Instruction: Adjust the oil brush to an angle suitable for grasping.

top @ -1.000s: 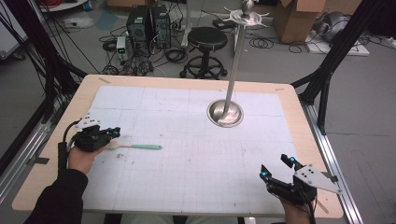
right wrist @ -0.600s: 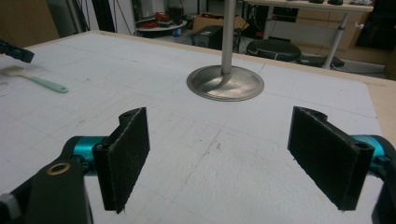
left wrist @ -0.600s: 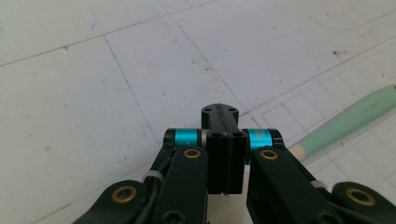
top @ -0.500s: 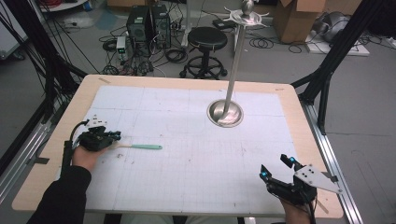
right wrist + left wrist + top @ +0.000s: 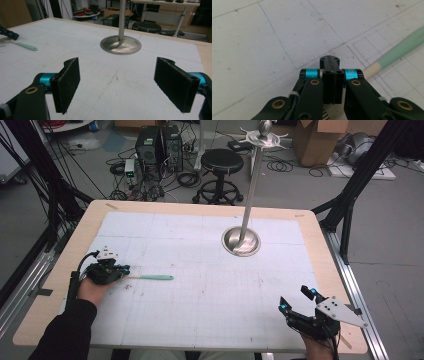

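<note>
High view: work judged barely begun. Green-handled tool lying flat on the white mat at the left, handle pointing right, pale end just beside the left gripper. Not lifted, not carried anywhere. Metal stand upright well apart, far and right of centre. Left hand low on the mat, forearm coming in from the near-left corner, gripper pointing right along the tool. Right gripper parked at the near right edge, tilted up and toward the far left, jaws spread wide with nothing between them.

Left gripper view: jaws of the left gripper pressed flat together, closed on nothing visible. Tool slanting off to the upper right, its cream end running behind the right jaw; contact there impossible to tell. Grasp and everything after it judged left to do.

Right gripper view: right gripper wide open over bare mat, pads facing each other. Base of the stand straight ahead; tool and tip of the left gripper far off at the left.
</note>
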`<state>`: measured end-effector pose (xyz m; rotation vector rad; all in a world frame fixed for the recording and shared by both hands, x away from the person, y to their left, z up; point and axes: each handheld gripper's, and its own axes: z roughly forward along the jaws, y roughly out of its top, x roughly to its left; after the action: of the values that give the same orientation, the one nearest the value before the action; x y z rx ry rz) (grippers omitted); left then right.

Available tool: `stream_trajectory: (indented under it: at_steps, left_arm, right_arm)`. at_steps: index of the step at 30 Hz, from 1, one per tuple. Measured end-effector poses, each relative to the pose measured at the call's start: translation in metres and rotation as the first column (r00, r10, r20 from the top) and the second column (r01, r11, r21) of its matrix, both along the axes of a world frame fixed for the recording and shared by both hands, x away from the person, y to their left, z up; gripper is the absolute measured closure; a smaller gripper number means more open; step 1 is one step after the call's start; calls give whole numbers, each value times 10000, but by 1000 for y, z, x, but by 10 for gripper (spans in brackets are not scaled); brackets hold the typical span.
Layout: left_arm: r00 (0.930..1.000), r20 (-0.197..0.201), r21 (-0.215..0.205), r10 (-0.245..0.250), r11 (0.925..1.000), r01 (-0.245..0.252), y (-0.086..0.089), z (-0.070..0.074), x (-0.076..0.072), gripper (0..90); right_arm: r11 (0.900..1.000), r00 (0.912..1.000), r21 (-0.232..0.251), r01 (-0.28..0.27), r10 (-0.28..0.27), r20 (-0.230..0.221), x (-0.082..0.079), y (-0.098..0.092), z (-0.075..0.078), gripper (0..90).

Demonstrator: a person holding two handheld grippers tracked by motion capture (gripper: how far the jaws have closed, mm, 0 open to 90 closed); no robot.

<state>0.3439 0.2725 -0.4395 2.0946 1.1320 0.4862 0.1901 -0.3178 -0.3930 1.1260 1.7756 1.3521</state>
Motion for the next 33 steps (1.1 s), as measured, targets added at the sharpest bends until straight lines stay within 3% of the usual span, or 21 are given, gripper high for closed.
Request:
stream_trajectory:
  at_steps: [5, 7, 11, 25, 28, 33]
  left_arm:
    - [9999, -60, -139, -86, 9999, 85, 4, 0, -11, 897]
    - [10000, -24, -533, -36, 9986, 35, 6, -3, -22, 897]
    - [9999, -29, -772, -97, 9970, 94, 8, -4, -35, 896]
    - [9936, -178, -666, -1111, 9917, 1097, -2, -2, -68, 897]
    - [9881, -278, -538, -1510, 9873, 1493, -8, 0, -77, 896]
    - [9836, -306, -449, -1777, 9833, 1762, -13, 1, -84, 896]
  right_arm:
    - [10000, 10000, 42, 0, 0, 39, -1, 0, 1, 196]
    - [10000, 10000, 76, 2, -2, 78, -2, 0, 2, 197]
    - [9999, 10000, 107, 20, -21, 58, -2, 0, 2, 197]
    - [10000, 9999, 51, 45, -45, 93, -2, 0, 3, 197]
    - [10000, 9999, 90, 42, -42, 95, -3, 0, 3, 198]
    - [9999, 9999, 96, 56, -57, 97, -3, -1, 3, 197]
